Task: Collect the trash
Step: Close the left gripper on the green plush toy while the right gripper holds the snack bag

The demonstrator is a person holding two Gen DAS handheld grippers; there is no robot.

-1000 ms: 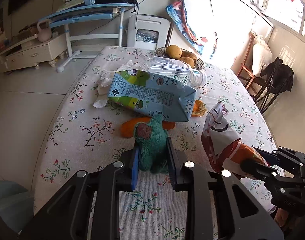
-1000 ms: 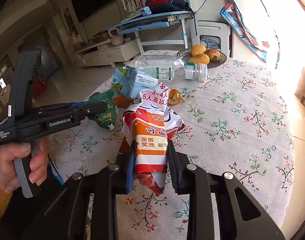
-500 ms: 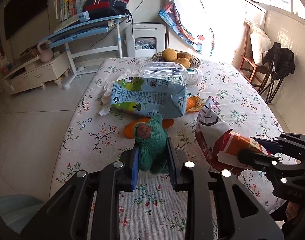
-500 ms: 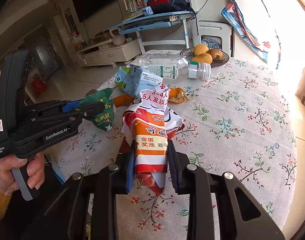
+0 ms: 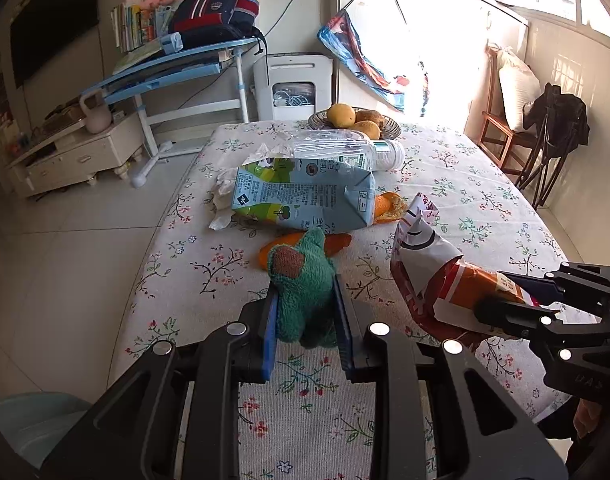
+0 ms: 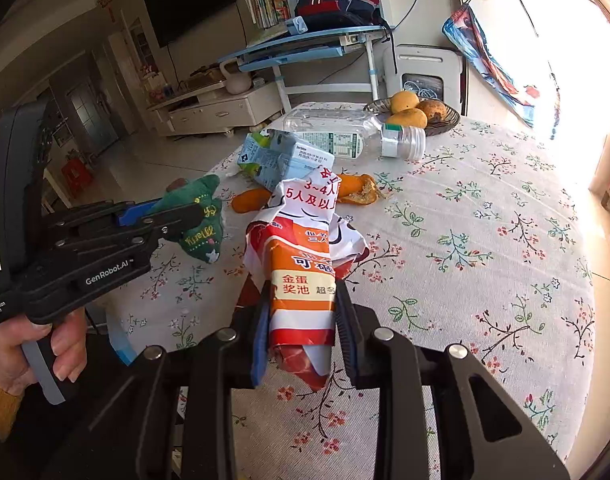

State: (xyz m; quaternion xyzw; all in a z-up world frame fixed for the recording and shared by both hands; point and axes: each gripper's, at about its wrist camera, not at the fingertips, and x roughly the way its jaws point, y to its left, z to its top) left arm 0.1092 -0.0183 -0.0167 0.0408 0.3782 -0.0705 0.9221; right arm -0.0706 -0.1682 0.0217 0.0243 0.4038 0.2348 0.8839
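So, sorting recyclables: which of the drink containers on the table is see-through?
The plastic bottle lying by the fruit bowl; the milk carton beside it is opaque printed card.

Orange peel (image 5: 289, 249) partly hidden behind green cloth (image 5: 303, 280); tissue (image 5: 225, 188) half behind carton (image 5: 301, 196).

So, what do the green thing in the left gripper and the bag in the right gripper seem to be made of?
Green thing: soft fuzzy cloth, probably terry or plush; nubby pile shows. Bag: thin glossy printed plastic film, likely; creased, crumpled, shiny.
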